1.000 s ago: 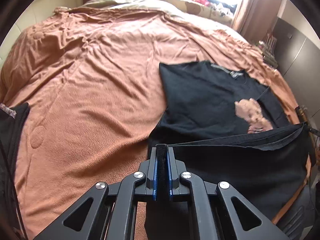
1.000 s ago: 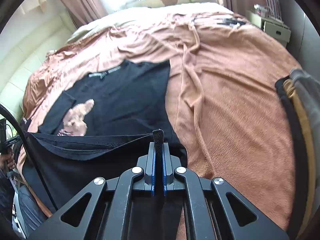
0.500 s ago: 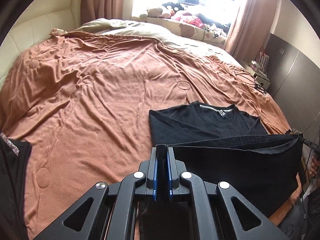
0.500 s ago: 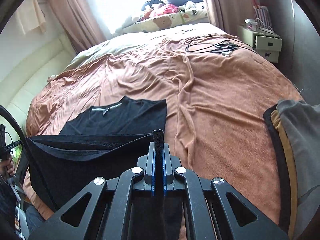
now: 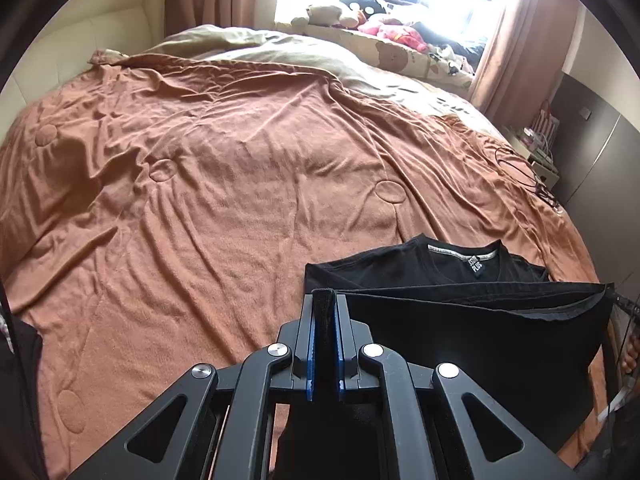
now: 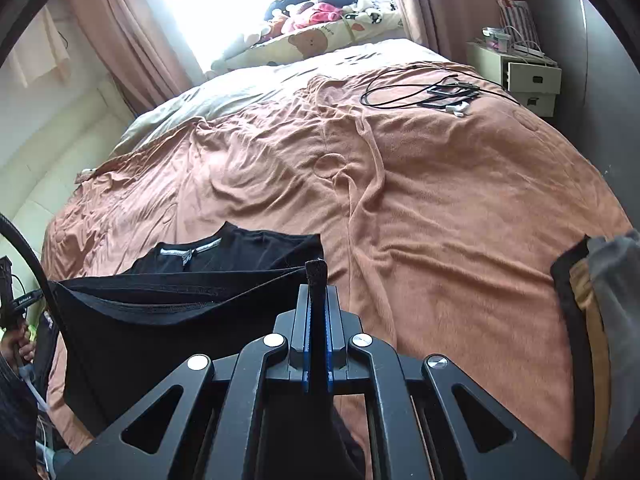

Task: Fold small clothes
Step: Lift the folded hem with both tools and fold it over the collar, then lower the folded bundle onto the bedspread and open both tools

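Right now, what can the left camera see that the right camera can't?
Only the left wrist view shows the left gripper pinching the black T-shirt and the collar tag reading clearly. Only the right wrist view shows the right gripper clamped on the shirt, the cables and phones on the bed, the white drawers, and a grey and yellow clothes pile. Both show the orange blanket, the lifted shirt hem stretched between the grippers, and stuffed toys by the window.
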The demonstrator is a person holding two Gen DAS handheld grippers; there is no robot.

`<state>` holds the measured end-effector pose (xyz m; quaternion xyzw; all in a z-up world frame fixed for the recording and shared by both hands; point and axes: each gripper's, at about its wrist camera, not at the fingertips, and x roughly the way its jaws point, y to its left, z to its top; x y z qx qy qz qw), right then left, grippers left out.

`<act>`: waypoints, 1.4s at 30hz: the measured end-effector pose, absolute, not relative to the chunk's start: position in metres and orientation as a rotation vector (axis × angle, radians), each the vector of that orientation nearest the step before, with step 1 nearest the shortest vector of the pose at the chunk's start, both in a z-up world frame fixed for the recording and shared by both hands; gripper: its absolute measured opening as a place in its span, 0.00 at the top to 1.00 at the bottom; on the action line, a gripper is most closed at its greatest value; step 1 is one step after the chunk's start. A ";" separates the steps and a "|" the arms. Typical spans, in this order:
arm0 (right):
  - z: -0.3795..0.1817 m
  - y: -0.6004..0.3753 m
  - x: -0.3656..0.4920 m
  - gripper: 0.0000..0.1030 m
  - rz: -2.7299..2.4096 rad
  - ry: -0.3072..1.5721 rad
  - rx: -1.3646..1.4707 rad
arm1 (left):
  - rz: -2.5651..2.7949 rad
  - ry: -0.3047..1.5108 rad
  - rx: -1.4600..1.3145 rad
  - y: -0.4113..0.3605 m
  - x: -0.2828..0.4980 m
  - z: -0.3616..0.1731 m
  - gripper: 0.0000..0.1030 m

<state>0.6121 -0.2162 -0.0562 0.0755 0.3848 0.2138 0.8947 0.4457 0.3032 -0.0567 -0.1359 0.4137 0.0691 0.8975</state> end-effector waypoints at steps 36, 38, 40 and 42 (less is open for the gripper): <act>-0.148 -0.125 0.814 0.96 0.295 1.019 0.088 | 0.270 1.114 -0.239 0.344 0.618 -0.179 0.81; -0.140 -0.127 0.811 0.93 0.287 0.997 0.082 | 0.293 1.098 -0.225 0.345 0.612 -0.171 0.79; -0.127 -0.129 0.803 0.91 0.272 0.965 0.054 | 0.299 1.083 -0.203 0.344 0.607 -0.161 0.75; -0.116 -0.130 0.792 0.91 0.284 0.939 0.047 | 0.314 1.061 -0.183 0.343 0.599 -0.149 0.72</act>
